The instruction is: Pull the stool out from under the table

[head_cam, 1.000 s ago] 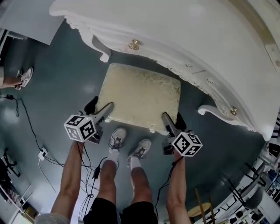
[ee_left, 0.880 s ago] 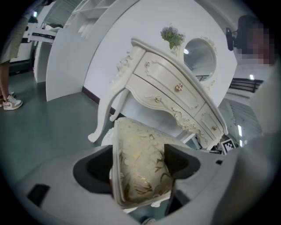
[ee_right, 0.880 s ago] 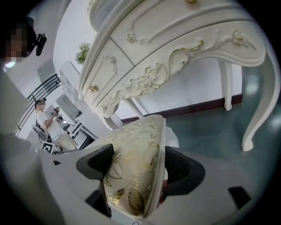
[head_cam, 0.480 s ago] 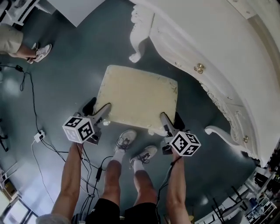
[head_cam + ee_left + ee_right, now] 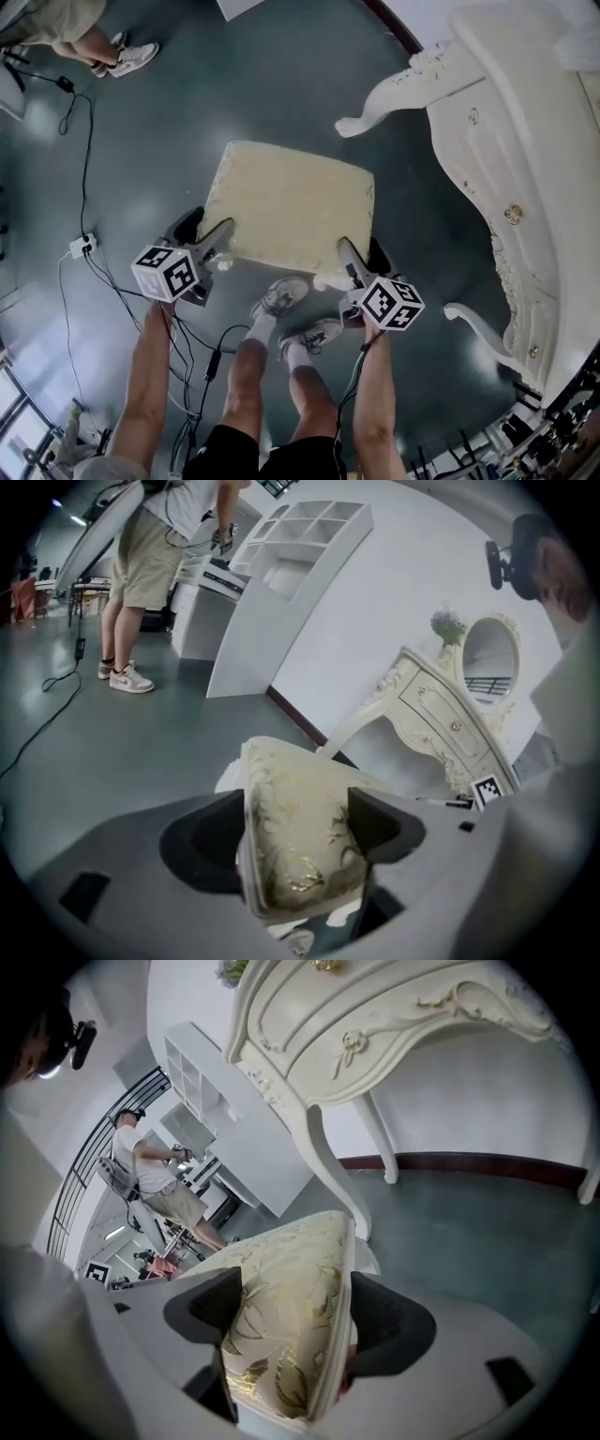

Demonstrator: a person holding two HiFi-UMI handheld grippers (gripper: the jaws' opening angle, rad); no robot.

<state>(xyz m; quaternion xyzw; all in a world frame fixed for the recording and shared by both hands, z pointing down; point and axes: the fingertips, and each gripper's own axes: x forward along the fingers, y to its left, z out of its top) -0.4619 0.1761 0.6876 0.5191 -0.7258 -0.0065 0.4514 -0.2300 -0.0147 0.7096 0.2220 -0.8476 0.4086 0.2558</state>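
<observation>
Both grippers, left (image 5: 208,232) and right (image 5: 366,255), clamp wide-set jaws on near corners of the cream gold-patterned cushioned stool (image 5: 291,211), which stands clear of the white carved table (image 5: 525,141). Pull-out looks finished; next I'd release.

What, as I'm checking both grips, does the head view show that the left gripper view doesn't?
Head view only: the wearer's shoes, and the stool's whole seat with the left gripper and right gripper at its near corners. Left gripper view only: the oval mirror, the white shelf unit, and its jaws pressing the seat corner, just closed slightly further. Both: stool, white table, bystander.
</observation>
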